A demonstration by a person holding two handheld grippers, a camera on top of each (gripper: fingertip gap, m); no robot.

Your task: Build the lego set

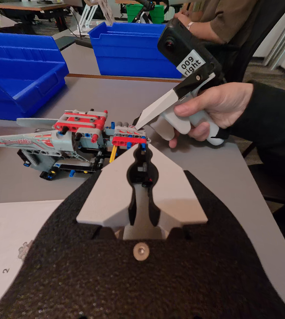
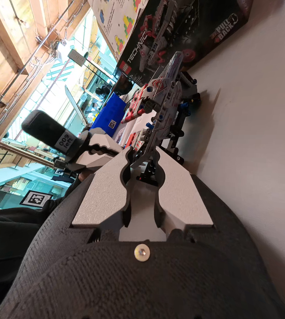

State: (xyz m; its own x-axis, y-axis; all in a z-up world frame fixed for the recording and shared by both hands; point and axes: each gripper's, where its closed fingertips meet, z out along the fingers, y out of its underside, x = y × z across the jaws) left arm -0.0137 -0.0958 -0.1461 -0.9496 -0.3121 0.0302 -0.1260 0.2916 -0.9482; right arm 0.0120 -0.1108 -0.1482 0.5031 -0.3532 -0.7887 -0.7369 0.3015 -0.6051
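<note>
The part-built lego model (image 1: 65, 139), grey and red with blue pins, lies on the grey table (image 1: 198, 172). My left gripper (image 1: 141, 148) is shut on black parts at the model's rear end, under a red beam (image 1: 128, 140). My right gripper (image 1: 138, 128) comes from the right and its tip rests on the striped pieces on top of that rear end. In the right wrist view my right gripper (image 2: 143, 150) is narrowly closed on a grey side panel (image 2: 148, 148) of the model (image 2: 166, 103). The left gripper's fingers (image 2: 98, 145) show beside it.
Two blue bins (image 1: 17, 74) (image 1: 131, 50) stand behind the model. White instruction paper (image 1: 8, 233) lies at the near left. The set's box (image 2: 181, 34) stands beyond the model. The table edge (image 1: 242, 151) runs close on the right. A seated person (image 1: 224, 20) is behind. Both grippers' tips are close together, under 4 cm apart.
</note>
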